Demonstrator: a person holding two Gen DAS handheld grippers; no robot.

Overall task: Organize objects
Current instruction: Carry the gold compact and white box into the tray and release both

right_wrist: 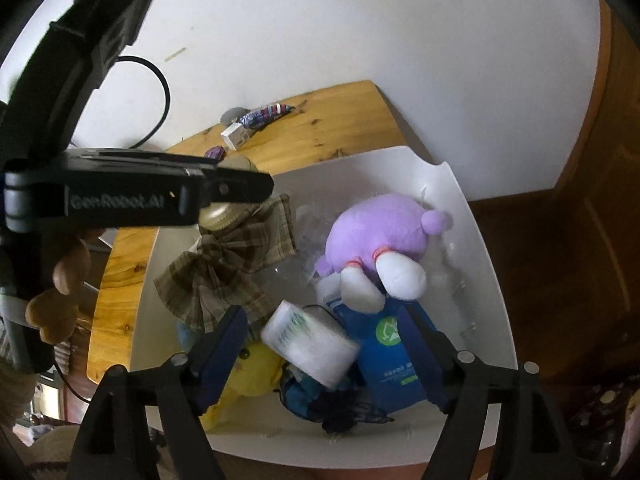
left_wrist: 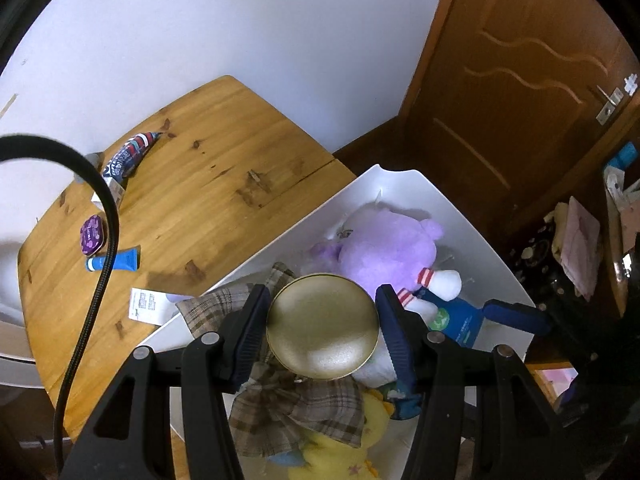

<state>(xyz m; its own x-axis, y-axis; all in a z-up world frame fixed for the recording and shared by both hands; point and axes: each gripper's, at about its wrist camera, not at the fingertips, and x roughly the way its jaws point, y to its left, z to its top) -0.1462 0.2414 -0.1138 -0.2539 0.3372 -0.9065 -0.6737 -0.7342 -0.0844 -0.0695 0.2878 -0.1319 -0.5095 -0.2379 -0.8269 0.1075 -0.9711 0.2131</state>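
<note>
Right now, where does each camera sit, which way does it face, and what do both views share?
Left wrist: on the left gripper, looking steeply down past a gold tin clamped between its fingers, into the white bin.
Right wrist: on the right gripper, angled down into that bin, fingers apart around a white pack; a hand shows.
Shared: bin, purple plush, plaid bow, wooden table.

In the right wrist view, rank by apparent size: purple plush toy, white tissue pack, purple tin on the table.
1. purple plush toy
2. white tissue pack, though it is nearer the camera, which inflates it
3. purple tin, far away and partly hidden
</note>
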